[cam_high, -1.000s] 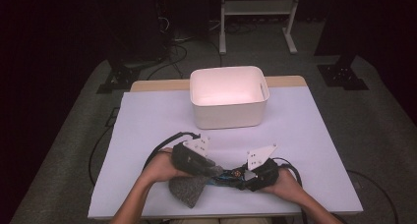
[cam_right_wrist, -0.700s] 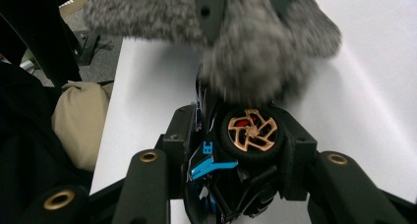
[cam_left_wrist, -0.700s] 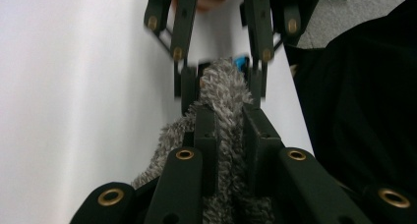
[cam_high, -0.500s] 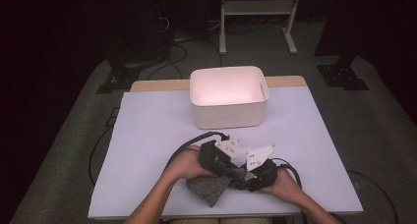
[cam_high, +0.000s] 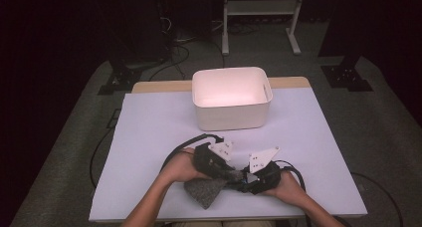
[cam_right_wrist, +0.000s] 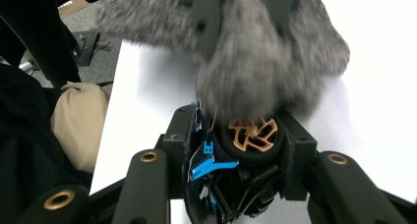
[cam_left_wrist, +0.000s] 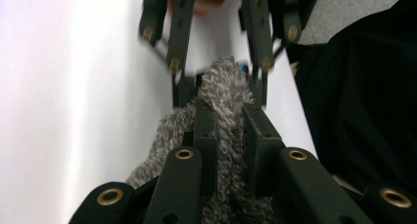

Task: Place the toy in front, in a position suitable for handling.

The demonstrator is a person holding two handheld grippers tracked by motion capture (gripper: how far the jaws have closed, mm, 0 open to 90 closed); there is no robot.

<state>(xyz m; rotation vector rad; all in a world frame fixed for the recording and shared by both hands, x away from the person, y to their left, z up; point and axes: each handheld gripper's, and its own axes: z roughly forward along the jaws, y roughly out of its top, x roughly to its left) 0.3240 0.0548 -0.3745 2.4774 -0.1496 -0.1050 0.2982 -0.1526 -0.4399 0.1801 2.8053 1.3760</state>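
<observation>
A grey fuzzy cloth (cam_left_wrist: 223,91) is pinched between the jaws of my left gripper (cam_left_wrist: 226,118), which is shut on it. From above, the cloth (cam_high: 204,191) hangs down to the white table near its front edge. My right gripper (cam_right_wrist: 238,133) is shut on a small black toy car (cam_right_wrist: 231,160) with blue parts and a copper-coloured wheel (cam_right_wrist: 252,134). The cloth (cam_right_wrist: 255,52) presses on the car from above. In the high view the left gripper (cam_high: 233,173) and the right gripper (cam_high: 246,179) meet tip to tip, with the car mostly hidden between them.
A white rectangular bin (cam_high: 231,112) stands at the back middle of the table (cam_high: 149,137). Black cables (cam_high: 184,147) loop on the table beside both hands. A dark floor and a stand's legs lie beyond the table's far edge.
My left gripper has carried the cloth to the right until it meets the right gripper and the car. The right hand has stayed where it was.
</observation>
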